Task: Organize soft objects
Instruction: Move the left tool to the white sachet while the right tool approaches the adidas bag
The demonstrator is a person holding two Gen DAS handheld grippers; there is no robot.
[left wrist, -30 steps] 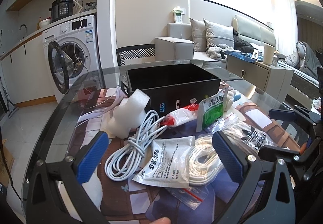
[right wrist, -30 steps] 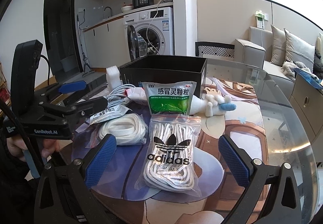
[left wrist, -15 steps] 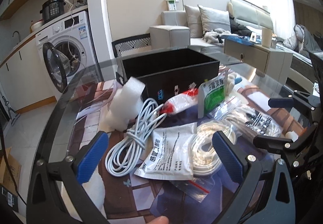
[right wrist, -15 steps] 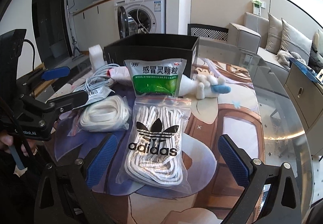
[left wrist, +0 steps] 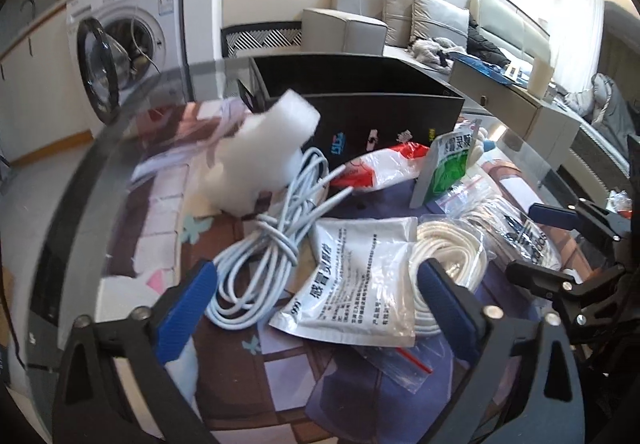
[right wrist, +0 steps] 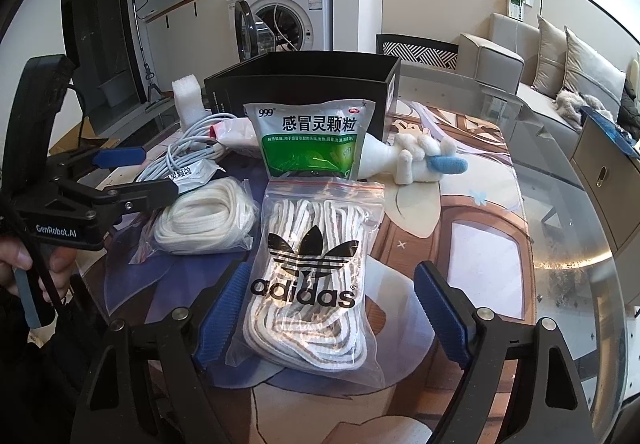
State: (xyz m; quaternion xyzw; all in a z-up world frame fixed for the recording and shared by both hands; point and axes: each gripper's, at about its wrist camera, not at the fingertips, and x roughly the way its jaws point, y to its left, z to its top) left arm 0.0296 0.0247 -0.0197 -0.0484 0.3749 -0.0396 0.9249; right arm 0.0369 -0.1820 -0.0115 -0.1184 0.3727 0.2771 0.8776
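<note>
The right gripper (right wrist: 328,308) has its jaws spread wide and empty, and the clear zip bag of white shoelaces printed with a black adidas logo (right wrist: 310,280) lies between them on the round glass desk (right wrist: 568,228). The bag's long axis runs away from the gripper, along the direction the fingers point, toward the open black cardboard box (right wrist: 304,80) at the far side of the pile. The left blue pad is just beside the bag's near left edge; the right pad stands well apart from it. The jaws look low over the near half of the bag, though whether the pads touch the desk cannot be told.

The left gripper (left wrist: 316,296) is also spread and empty. It faces a silver foil sachet with black print (left wrist: 352,280), which lies between its pads and rests partly on a bagged coil of white cord (left wrist: 448,264) to its right. A tied bundle of pale grey cable (left wrist: 260,252) lies just left of the sachet, with a white foam block (left wrist: 260,152) behind it near the box.

Judged from this, the right gripper is the nearer one to the shoelace bag and is lined up with it, so closing across the bag's short width looks like the natural next grip. The slack plastic may bunch or slip as the pads come in.

A green-and-white medicine pouch (right wrist: 310,136) stands upright between the bag and the box, so it sits in the path to the box, beside a white plush toy with a blue tip (right wrist: 416,156).
</note>
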